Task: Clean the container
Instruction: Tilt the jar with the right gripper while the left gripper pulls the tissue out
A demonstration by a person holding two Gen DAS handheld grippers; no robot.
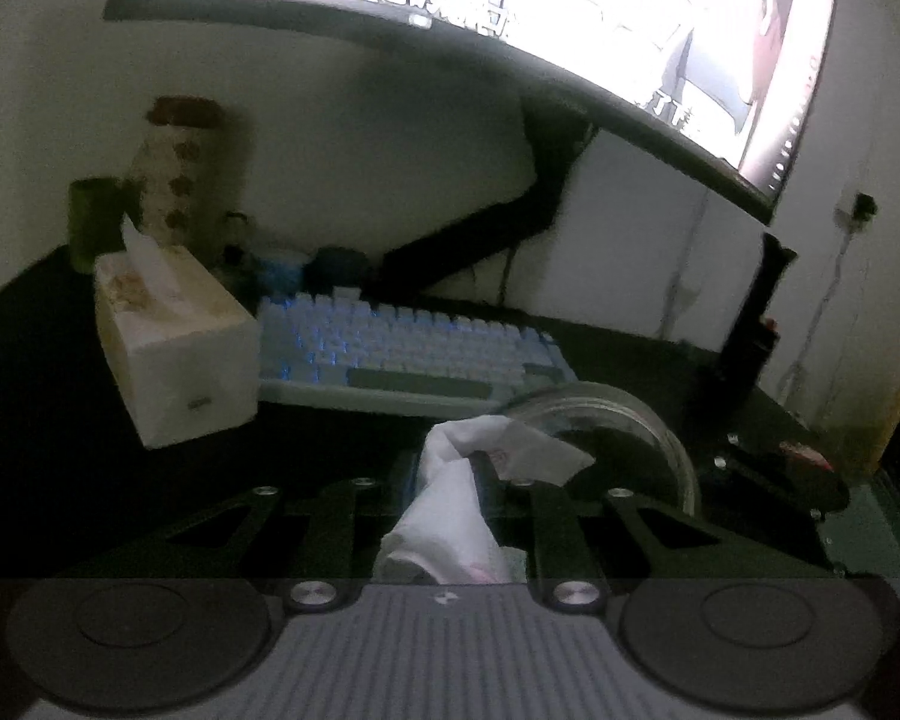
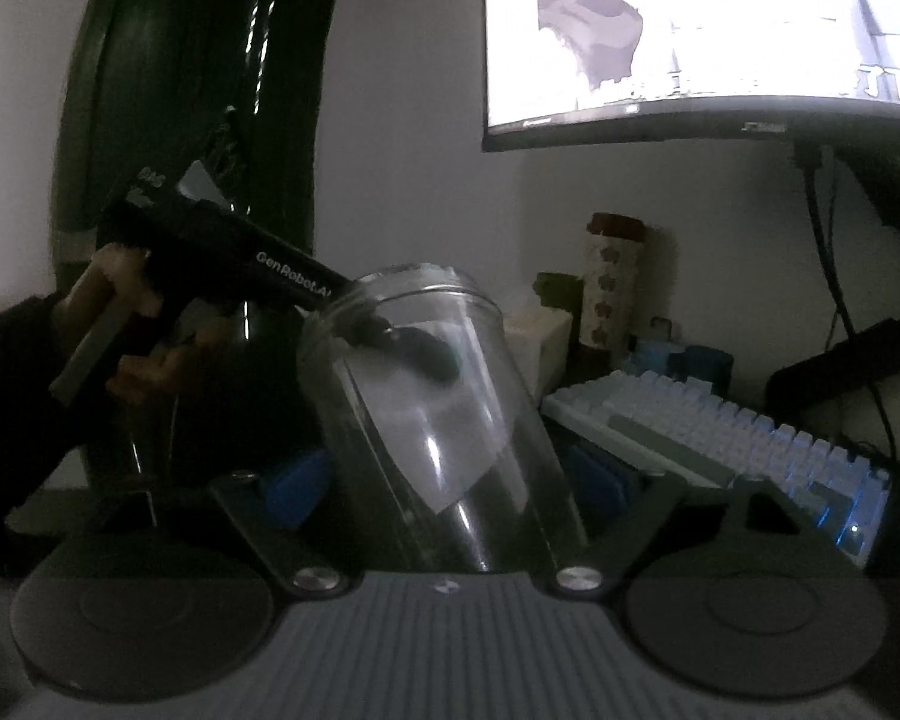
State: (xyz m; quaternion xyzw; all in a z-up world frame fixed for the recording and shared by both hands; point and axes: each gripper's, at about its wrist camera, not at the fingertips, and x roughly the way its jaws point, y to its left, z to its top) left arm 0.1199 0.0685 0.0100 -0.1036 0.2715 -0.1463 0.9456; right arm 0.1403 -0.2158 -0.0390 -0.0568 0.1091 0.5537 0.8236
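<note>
The left gripper [image 1: 447,474] had its jaws clenched on a crumpled white tissue [image 1: 450,516], whose free corner reached over the rim of the clear jar [image 1: 630,414]; the right gripper [image 2: 450,480] grasped that jar [image 2: 426,420] around its body, tilted with its mouth up and away, off the dark desk [image 1: 42,420] and just in front of the keyboard's near edge [image 1: 402,348]. The wiping step looked to be in hand, with the tissue already inside the mouth. Next, I judged, the tissue should be swept round the inner wall while the right gripper kept the jar steady.
</note>
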